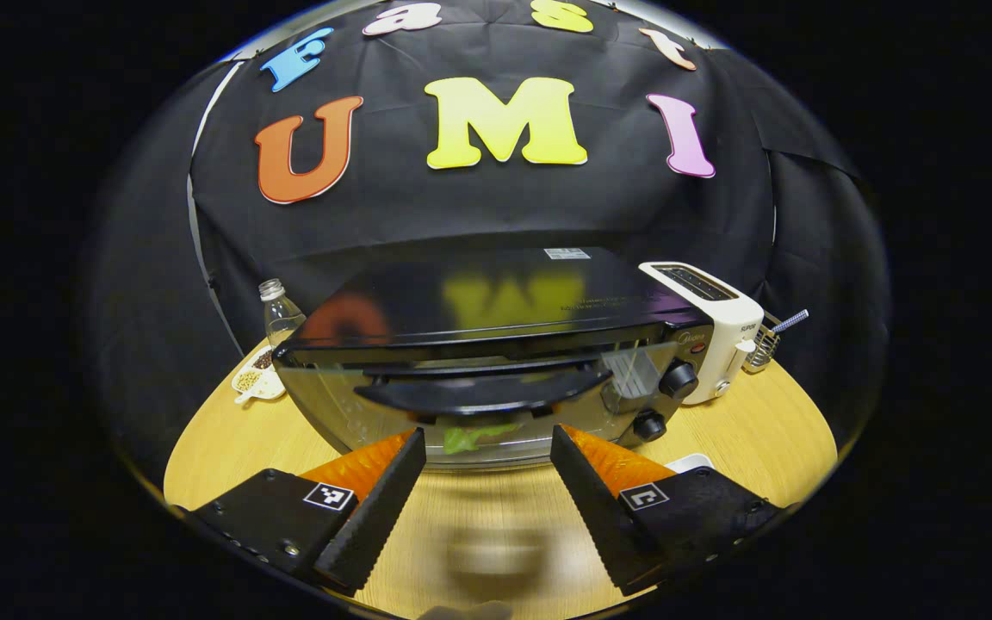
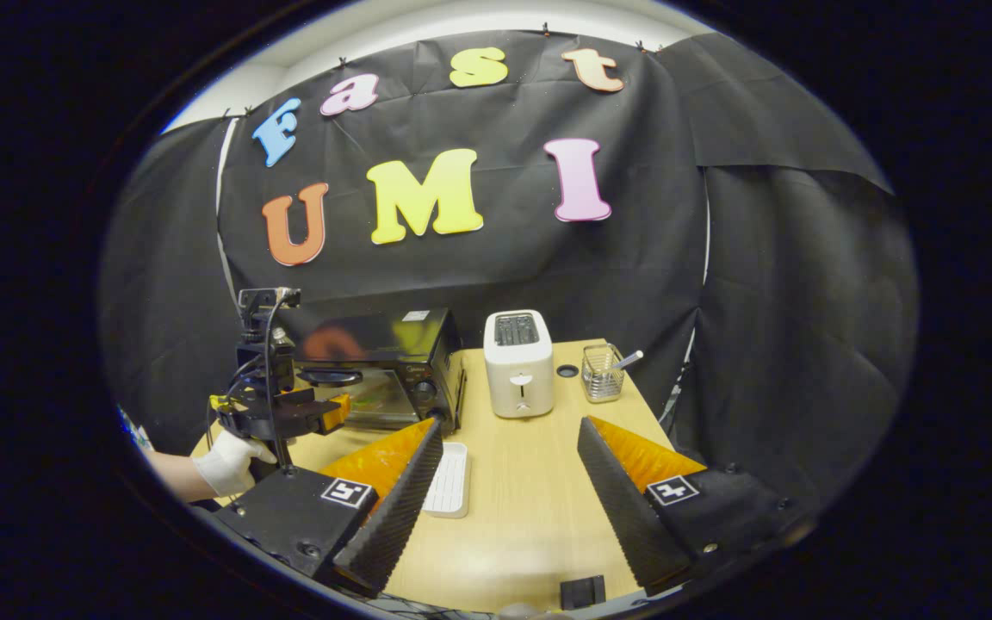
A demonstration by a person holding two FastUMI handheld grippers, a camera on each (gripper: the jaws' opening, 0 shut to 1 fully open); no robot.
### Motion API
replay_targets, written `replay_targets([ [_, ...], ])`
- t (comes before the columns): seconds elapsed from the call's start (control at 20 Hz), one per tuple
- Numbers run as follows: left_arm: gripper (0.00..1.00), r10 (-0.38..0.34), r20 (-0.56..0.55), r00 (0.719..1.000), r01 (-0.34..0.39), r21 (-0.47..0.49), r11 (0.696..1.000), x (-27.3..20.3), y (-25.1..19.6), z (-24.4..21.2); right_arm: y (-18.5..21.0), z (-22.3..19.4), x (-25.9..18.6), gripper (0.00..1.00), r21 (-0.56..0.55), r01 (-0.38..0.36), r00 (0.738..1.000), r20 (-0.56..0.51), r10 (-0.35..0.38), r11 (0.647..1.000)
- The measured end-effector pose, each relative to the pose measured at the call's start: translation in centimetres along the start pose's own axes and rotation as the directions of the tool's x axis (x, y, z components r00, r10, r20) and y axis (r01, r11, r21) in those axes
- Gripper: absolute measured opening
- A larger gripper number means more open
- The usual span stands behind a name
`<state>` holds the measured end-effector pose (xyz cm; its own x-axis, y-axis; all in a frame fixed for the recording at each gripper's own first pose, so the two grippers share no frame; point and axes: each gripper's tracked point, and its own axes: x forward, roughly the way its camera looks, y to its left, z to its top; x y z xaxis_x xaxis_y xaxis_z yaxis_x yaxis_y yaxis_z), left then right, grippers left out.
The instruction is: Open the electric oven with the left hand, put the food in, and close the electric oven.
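While you hold both grippers off the table, status:
left gripper view: your left gripper (image 1: 487, 448) has fingers spread, empty, just before the electric oven (image 1: 496, 344); door looks closed, green food (image 1: 470, 437) behind the glass.
right gripper view: your right gripper (image 2: 509, 443) has fingers spread, empty, over the table (image 2: 530, 482); white tray (image 2: 449, 479) beside its finger, toaster (image 2: 517, 363) right of oven.

Food (image 1: 472, 437) — a green smear behind your oven (image 1: 496, 362) glass, kind untellable. Dish (image 1: 257, 379) contents — too small for you to name. Tray (image 2: 448, 479) — near end hidden behind your right gripper's finger (image 2: 393, 504). Arm holding the left gripper (image 2: 302, 413) — cut off at the edge beyond the gloved hand (image 2: 227, 463).
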<state>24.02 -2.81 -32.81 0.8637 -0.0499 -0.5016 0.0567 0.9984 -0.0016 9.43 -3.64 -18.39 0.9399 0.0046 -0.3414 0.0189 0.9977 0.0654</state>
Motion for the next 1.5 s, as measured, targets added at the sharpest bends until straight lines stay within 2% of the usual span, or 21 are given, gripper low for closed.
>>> replay_targets([
  [0.3,0.96,0.001,-0.013,1.0,-0.001,0.007,1.0,-0.7,-0.5,-0.5,0.8,0.4,0.1,1.0,-0.004,-0.031,1.0,0.006,0.031,1.0],
  [0.5,0.96,0.035,-0.023,0.999,-0.035,-0.014,0.999,-1.5,-0.6,-0.9,1.2,1.3,0.7,1.0,-0.028,-0.09,0.996,0.023,0.091,0.996],
  [0.75,0.96,0.087,-0.015,0.996,-0.088,-0.057,0.995,-3.5,-1.3,-1.0,1.4,2.0,1.1,1.0,-0.037,-0.203,0.979,0.024,0.204,0.978],
  [0.9,0.96,0.118,-0.005,0.993,-0.118,-0.082,0.99,-5.8,-1.2,-0.7,1.1,2.5,1.0,1.0,-0.038,-0.233,0.972,0.032,0.234,0.972],
  [1.05,0.96,0.13,0.04,0.991,-0.126,-0.09,0.988,-10.0,-0.9,1.3,1.6,3.8,-0.1,1.0,-0.04,-0.23,0.971,0.061,0.232,0.972],
  [1.1,0.96,0.119,0.072,0.99,-0.112,-0.099,0.989,-11.8,-0.8,2.6,2.0,4.3,-0.7,0.9,-0.042,-0.223,0.971,0.073,0.226,0.974],
  [1.15,0.96,0.114,0.113,0.987,-0.103,-0.099,0.99,-13.8,-0.8,4.3,2.4,5.0,-1.5,1.0,-0.043,-0.217,0.971,0.09,0.22,0.975],
  [1.35,0.96,0.086,0.266,0.96,-0.08,-0.032,0.996,-22.5,0.8,10.0,4.4,8.8,-5.5,1.0,-0.094,-0.138,0.968,0.197,0.155,0.986],
  [1.4,0.96,0.076,0.308,0.948,-0.074,-0.017,0.997,-24.6,1.1,11.5,4.9,9.8,-6.6,0.89,-0.116,-0.112,0.965,0.224,0.136,0.987],
  [1.45,0.96,0.067,0.343,0.937,-0.07,-0.004,0.998,-26.7,1.5,12.5,5.3,10.4,-7.5,1.0,-0.129,-0.087,0.961,0.251,0.118,0.988],
  [1.5,0.95,0.058,0.369,0.928,-0.064,0.003,0.998,-28.5,1.8,13.3,5.9,11.0,-8.6,1.0,-0.135,-0.075,0.956,0.271,0.109,0.988],
])
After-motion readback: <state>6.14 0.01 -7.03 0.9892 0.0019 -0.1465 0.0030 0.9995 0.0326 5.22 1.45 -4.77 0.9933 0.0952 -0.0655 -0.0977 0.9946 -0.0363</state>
